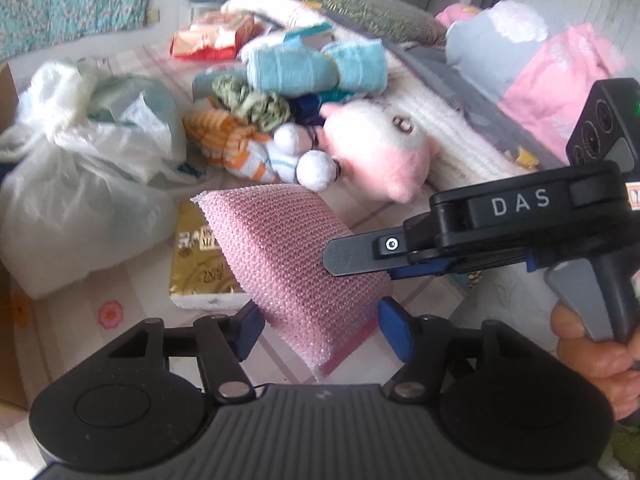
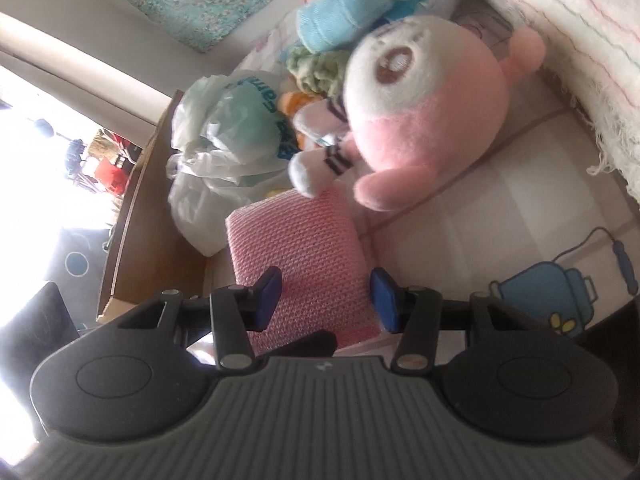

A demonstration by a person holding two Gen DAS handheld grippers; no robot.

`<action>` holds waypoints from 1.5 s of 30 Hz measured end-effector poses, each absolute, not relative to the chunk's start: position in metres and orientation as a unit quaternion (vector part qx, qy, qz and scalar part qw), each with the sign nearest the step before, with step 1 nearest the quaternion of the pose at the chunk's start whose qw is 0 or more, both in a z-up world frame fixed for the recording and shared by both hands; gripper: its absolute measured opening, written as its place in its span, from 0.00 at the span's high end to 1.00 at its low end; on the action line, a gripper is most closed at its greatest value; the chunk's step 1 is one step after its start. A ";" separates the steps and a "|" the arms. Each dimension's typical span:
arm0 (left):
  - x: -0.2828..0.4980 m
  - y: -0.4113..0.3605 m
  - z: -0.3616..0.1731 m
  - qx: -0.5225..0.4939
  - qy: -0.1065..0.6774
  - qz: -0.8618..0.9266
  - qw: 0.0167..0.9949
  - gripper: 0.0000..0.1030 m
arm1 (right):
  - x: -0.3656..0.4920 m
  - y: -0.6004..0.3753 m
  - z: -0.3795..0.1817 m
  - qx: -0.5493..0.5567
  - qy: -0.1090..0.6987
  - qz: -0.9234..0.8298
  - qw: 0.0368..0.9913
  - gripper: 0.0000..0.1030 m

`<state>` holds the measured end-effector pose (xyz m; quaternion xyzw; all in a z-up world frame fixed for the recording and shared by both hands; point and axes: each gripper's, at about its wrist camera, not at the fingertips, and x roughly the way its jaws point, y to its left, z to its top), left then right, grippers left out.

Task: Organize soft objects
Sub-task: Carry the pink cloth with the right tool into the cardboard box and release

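A pink mesh sponge (image 1: 288, 248) (image 2: 296, 256) hangs tilted over the table. My right gripper (image 2: 326, 304) is shut on it, blue pads pressed into its sides. In the left wrist view the right gripper (image 1: 348, 264) reaches in from the right, with one black finger lying across the sponge. My left gripper (image 1: 320, 332) is open; its pads flank the sponge's lower corner closely without squeezing it. Behind the sponge lies a pink and white plush toy (image 1: 376, 156) (image 2: 428, 120). Beside it are small striped plush toys (image 1: 240, 148) and rolled blue towels (image 1: 312, 64).
White plastic bags (image 1: 80, 168) bulge at the left, next to a gold box (image 1: 200, 264) under the sponge. A white knitted blanket (image 1: 452, 136) runs along the right. A cardboard wall (image 2: 136, 208) borders the far side. A hand (image 1: 592, 356) holds the right gripper's handle.
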<state>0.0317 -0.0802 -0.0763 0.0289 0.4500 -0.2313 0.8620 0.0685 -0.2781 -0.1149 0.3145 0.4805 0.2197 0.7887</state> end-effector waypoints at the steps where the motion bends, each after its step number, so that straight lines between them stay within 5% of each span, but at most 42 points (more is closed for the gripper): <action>1: 0.029 -0.079 -0.072 0.028 0.444 -0.234 0.865 0.39 | 0.066 -0.278 -0.111 0.315 0.476 0.222 0.791 0.53; 20: 0.012 0.029 0.046 0.030 0.309 -0.107 0.945 0.39 | 0.099 -0.165 0.019 0.235 0.385 0.364 0.815 0.53; 32: 0.098 0.197 0.070 -0.045 0.374 0.006 0.926 0.39 | 0.206 0.039 0.067 0.164 0.448 0.452 0.754 0.52; 45: 0.228 0.294 0.003 -0.014 0.491 0.065 0.869 0.34 | 0.330 0.169 -0.008 0.160 0.556 0.374 0.724 0.52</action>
